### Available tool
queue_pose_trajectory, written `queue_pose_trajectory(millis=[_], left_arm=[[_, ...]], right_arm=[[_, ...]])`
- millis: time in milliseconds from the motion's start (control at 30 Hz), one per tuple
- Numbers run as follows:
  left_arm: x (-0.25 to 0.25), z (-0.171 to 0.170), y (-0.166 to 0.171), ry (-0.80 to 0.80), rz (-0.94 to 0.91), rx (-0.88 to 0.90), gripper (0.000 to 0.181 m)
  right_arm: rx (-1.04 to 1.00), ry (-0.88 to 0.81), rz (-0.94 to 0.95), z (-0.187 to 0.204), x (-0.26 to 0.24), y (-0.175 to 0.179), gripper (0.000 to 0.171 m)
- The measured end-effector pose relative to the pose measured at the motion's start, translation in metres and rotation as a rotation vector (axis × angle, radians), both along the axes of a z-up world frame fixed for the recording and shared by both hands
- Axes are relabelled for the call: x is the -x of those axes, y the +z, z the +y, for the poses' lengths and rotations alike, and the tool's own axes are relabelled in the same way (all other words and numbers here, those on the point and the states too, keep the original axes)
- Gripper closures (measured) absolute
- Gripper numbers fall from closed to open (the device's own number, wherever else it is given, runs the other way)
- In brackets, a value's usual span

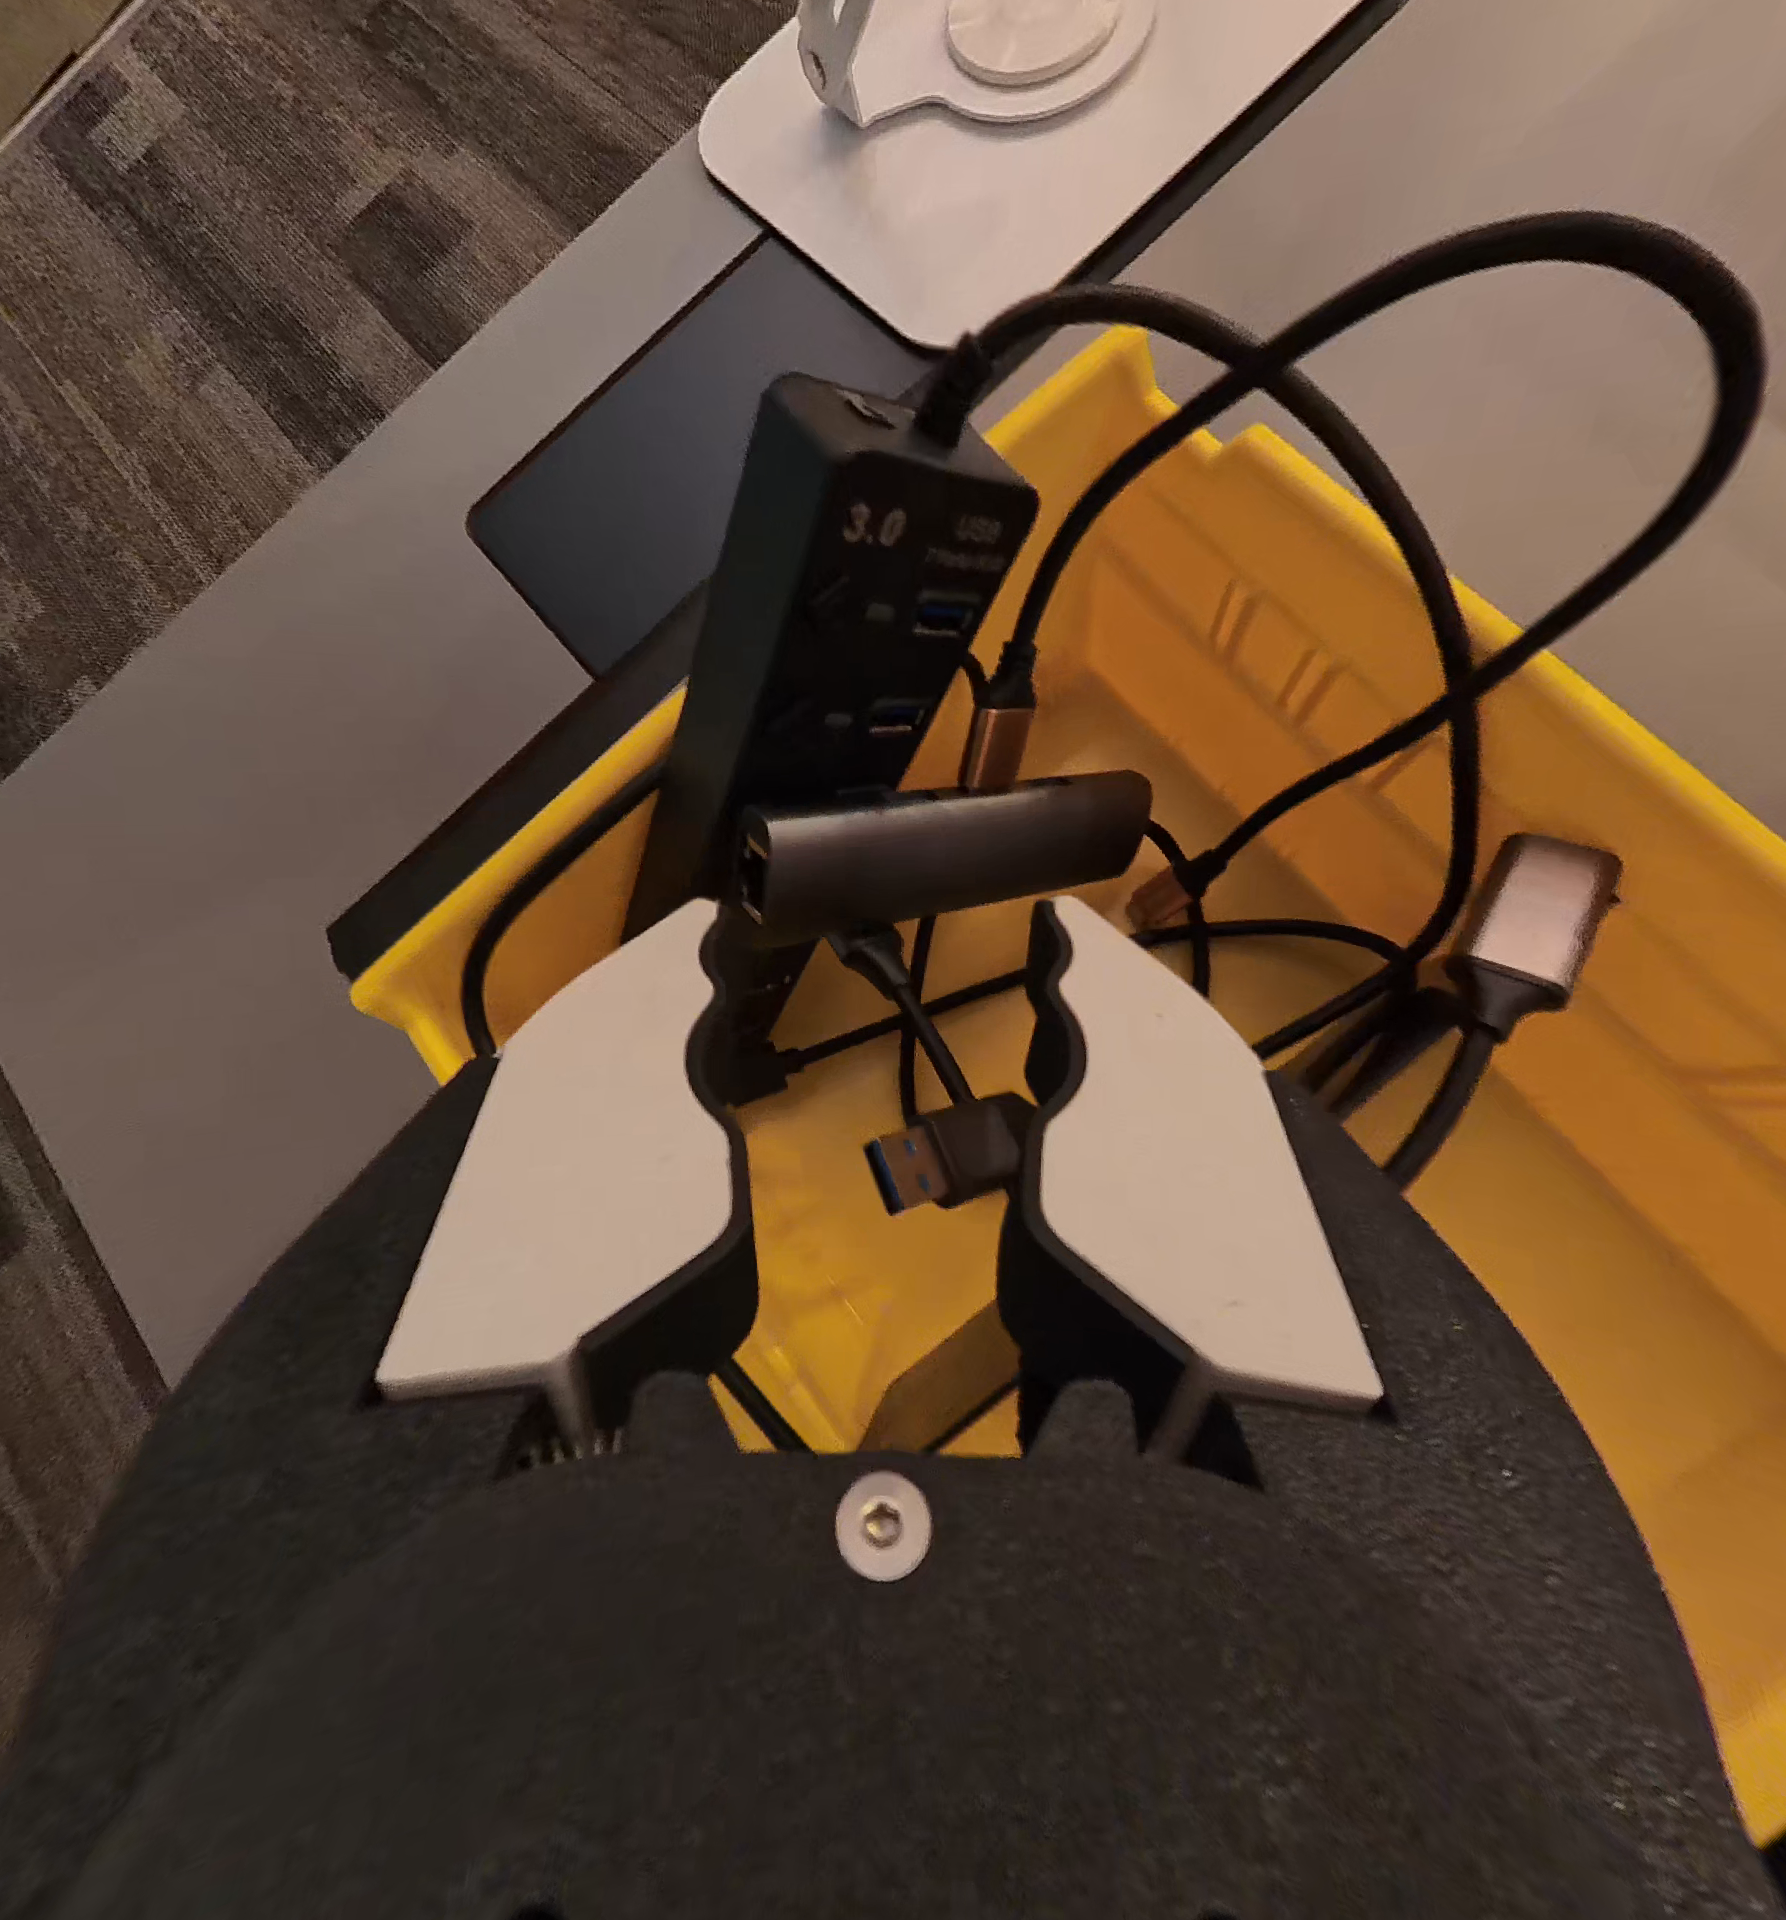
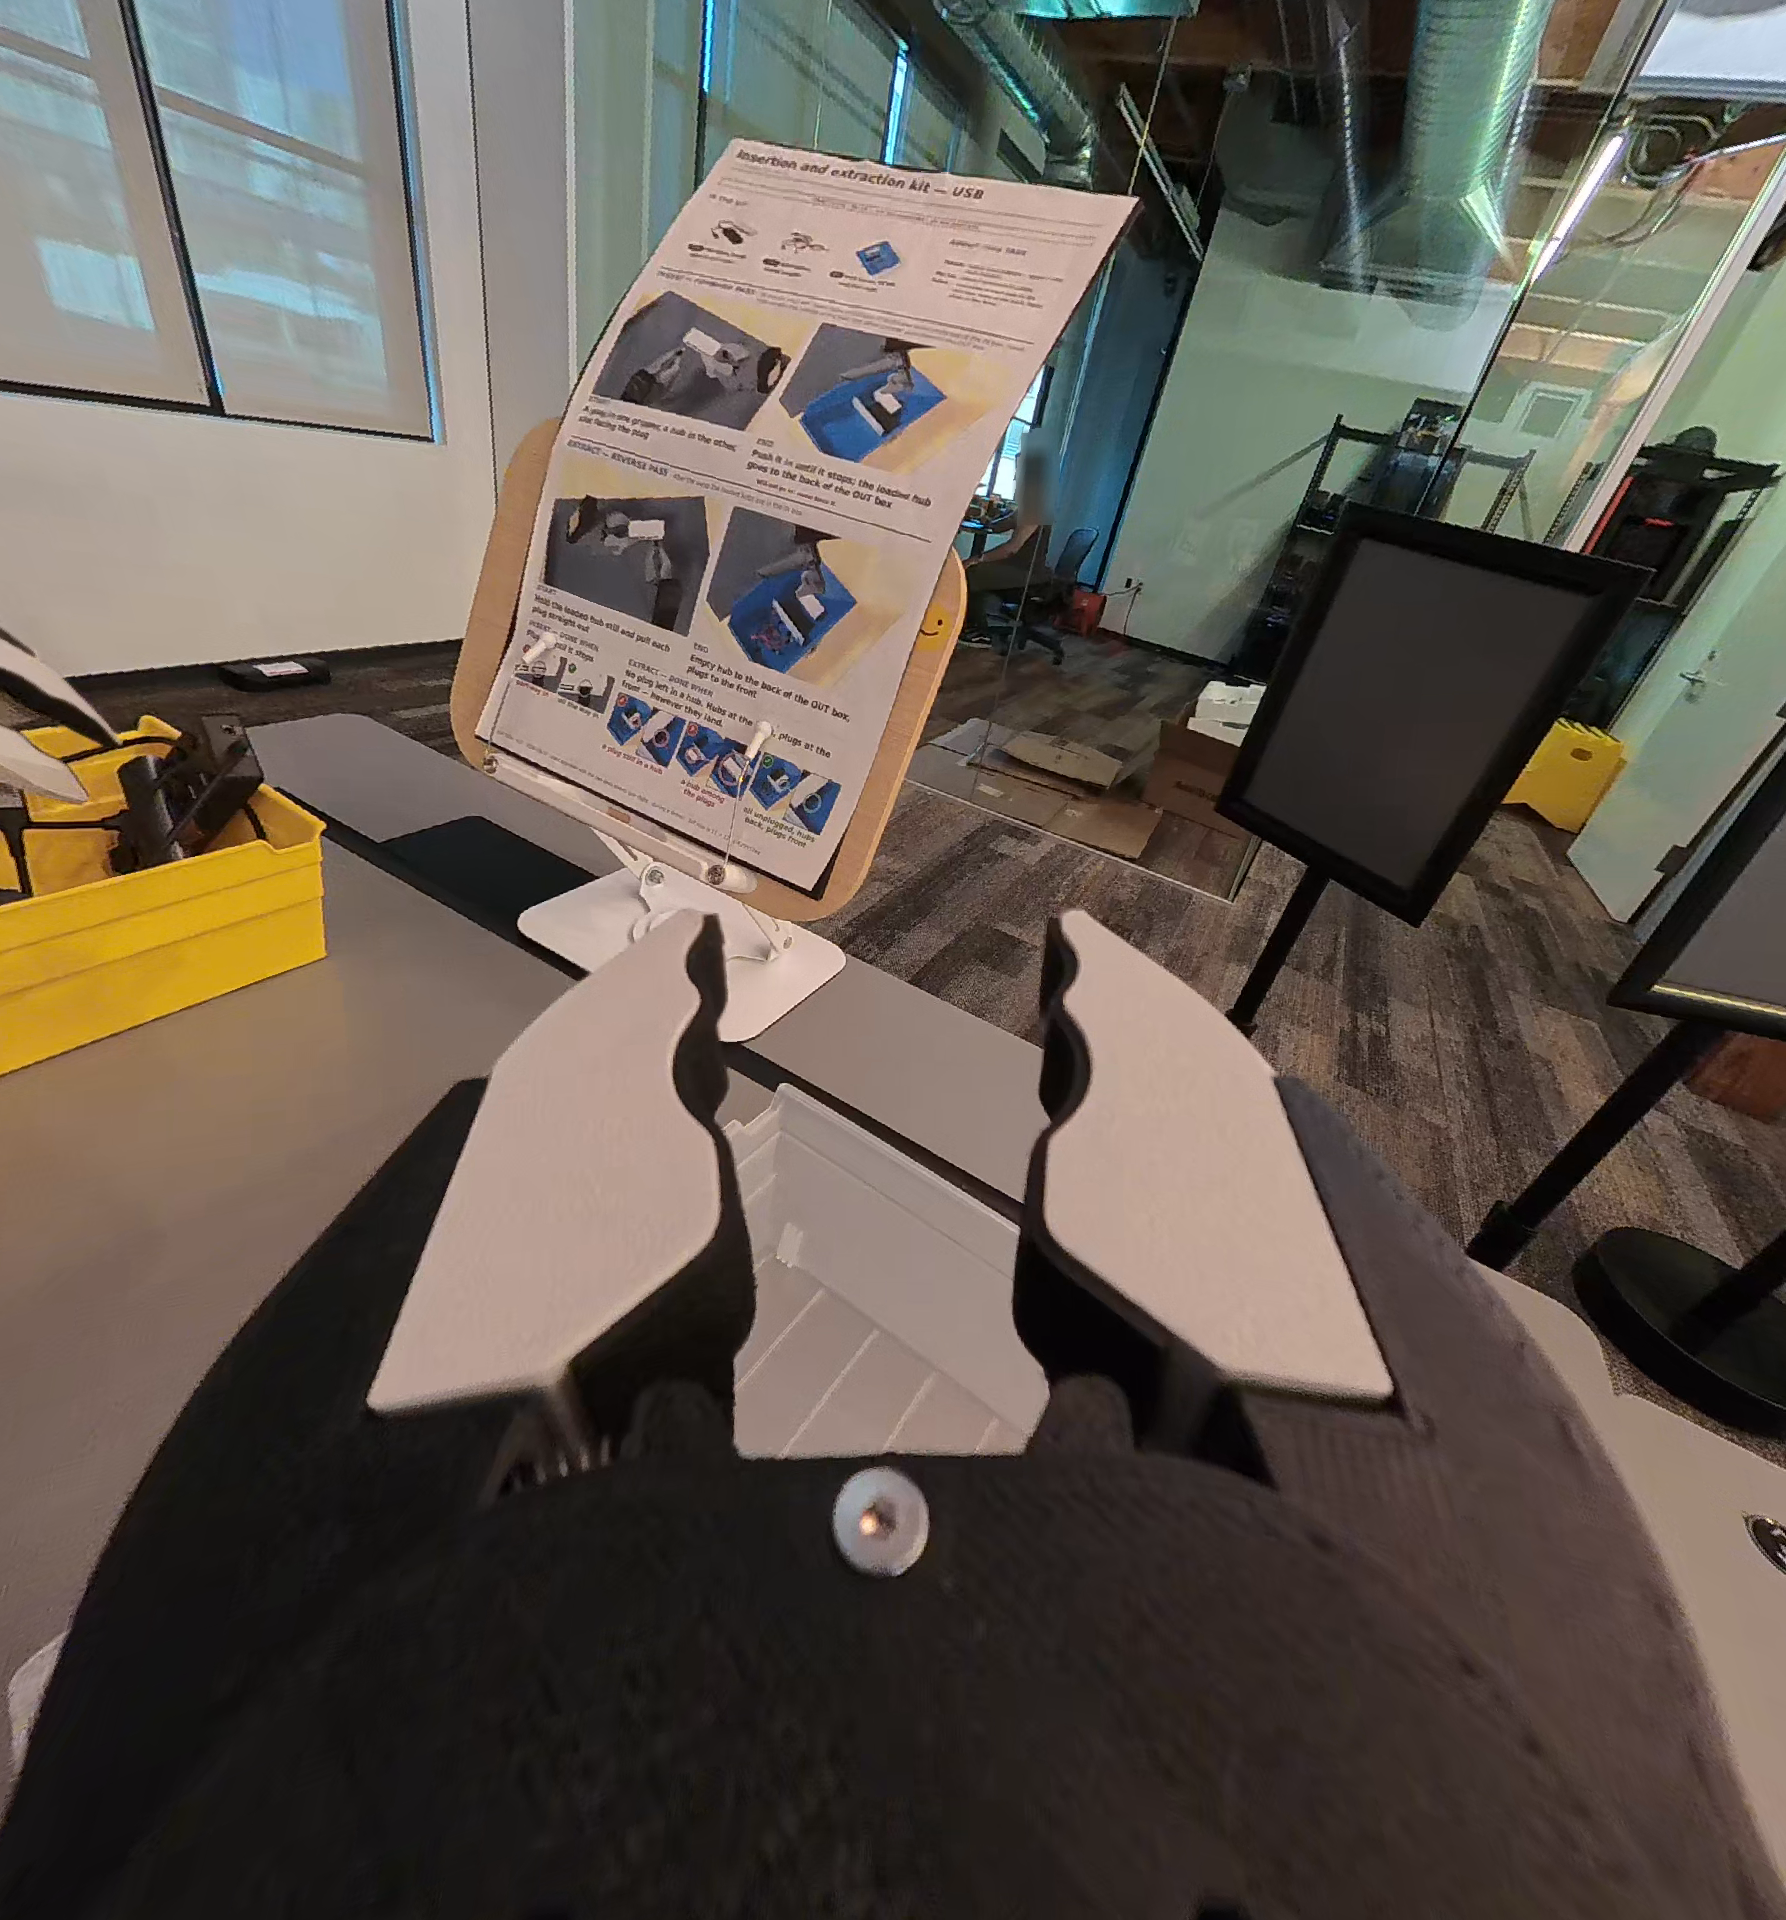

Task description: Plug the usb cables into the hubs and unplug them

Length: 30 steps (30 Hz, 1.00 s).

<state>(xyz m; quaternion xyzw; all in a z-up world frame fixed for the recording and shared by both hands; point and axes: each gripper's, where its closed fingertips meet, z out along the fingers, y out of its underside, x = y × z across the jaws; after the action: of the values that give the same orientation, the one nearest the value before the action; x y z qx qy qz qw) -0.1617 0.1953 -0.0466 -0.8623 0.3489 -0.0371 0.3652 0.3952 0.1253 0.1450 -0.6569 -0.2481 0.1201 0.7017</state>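
Note:
In the left wrist view a yellow bin (image 1: 1284, 623) holds a tall black USB hub (image 1: 847, 623) leaning upright, a flat grey hub (image 1: 941, 842) lying across it, a tangle of black cables (image 1: 1440, 582), a loose blue-tipped USB plug (image 1: 936, 1158) and a silver plug (image 1: 1533, 925). My left gripper (image 1: 873, 925) is open and empty, its fingertips just short of the grey hub. My right gripper (image 2: 878, 935) is open and empty above a white bin (image 2: 868, 1226). The yellow bin (image 2: 141, 914) and the left gripper's fingers (image 2: 6, 717) show at the left of the right wrist view.
A printed instruction sheet on a white stand (image 2: 764, 520) rises behind the white bin; its base (image 1: 972, 166) shows beyond the yellow bin. A dark pad (image 1: 619, 540) lies on the grey table (image 2: 193, 1195). Black sign stands (image 2: 1429, 707) are on the carpet at right. Left tips to right tips: about 60 cm.

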Motion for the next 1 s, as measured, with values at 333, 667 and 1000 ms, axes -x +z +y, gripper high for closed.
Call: queue_pose_trajectory(millis=[333,667,1000], left_arm=[[-0.007,0.013,-0.009,-0.035,-0.062,0.091,0.125],[-0.008,-0.001,-0.009,-0.108,-0.057,0.092,0.132],[-0.010,0.006,-0.020,-0.110,-0.126,0.199,0.124]], right_arm=[[0.036,-0.026,-0.008,0.008,-0.008,-0.009,0.113],[0.058,-0.045,-0.020,0.014,-0.012,-0.016,0.113],[0.089,-0.072,-0.055,0.020,-0.018,-0.026,0.114]])
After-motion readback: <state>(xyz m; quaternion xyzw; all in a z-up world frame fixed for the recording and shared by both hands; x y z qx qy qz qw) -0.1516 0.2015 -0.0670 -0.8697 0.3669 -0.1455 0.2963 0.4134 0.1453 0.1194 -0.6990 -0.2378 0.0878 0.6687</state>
